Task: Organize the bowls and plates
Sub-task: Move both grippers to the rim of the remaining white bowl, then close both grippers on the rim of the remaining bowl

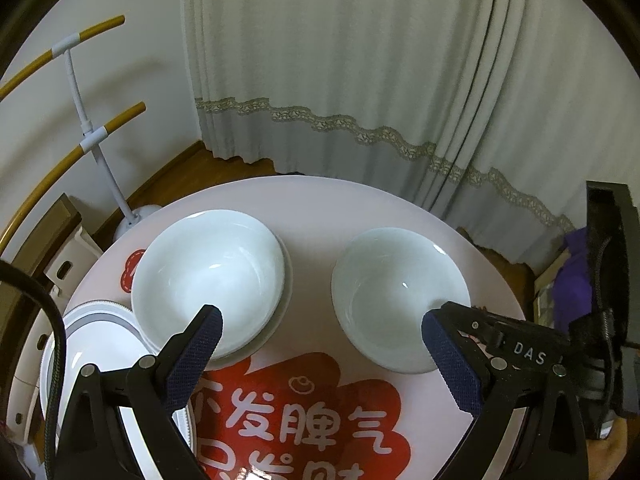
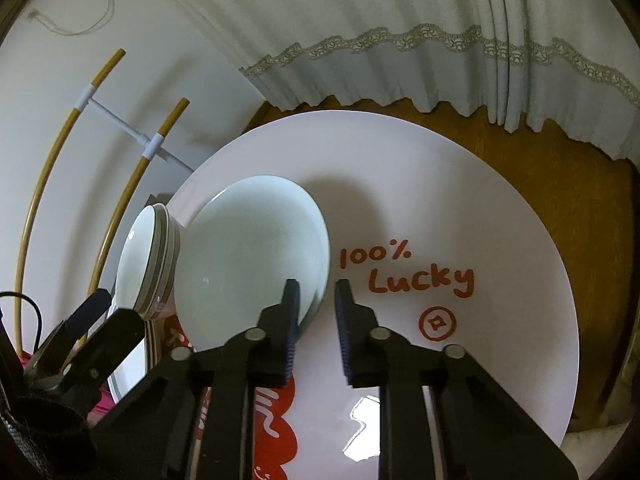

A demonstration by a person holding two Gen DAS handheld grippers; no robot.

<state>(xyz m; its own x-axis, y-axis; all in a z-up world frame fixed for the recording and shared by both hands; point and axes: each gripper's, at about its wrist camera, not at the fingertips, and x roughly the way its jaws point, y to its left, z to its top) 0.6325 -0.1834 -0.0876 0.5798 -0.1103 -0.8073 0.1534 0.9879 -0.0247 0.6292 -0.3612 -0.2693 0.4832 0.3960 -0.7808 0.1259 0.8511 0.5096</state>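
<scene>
Two pale white bowls sit on a round pink table (image 1: 304, 208). The left bowl (image 1: 208, 276) rests in a stack of bowls on a plate; the right bowl (image 1: 400, 300) stands alone. A grey-rimmed plate (image 1: 92, 344) lies at the left edge. My left gripper (image 1: 320, 356) is open wide above the table, between the two bowls. In the right wrist view my right gripper (image 2: 316, 312) straddles the right rim of the single bowl (image 2: 252, 264), jaws slightly apart around it. The stacked bowls (image 2: 148, 256) stand to its left.
A white stand with yellow curved rods (image 1: 80, 80) rises behind the table's left side. White lace-trimmed curtains (image 1: 360, 80) hang behind, over wooden floor (image 2: 560, 184). The table (image 2: 460, 200) bears red print. The other gripper (image 2: 80, 340) shows at lower left.
</scene>
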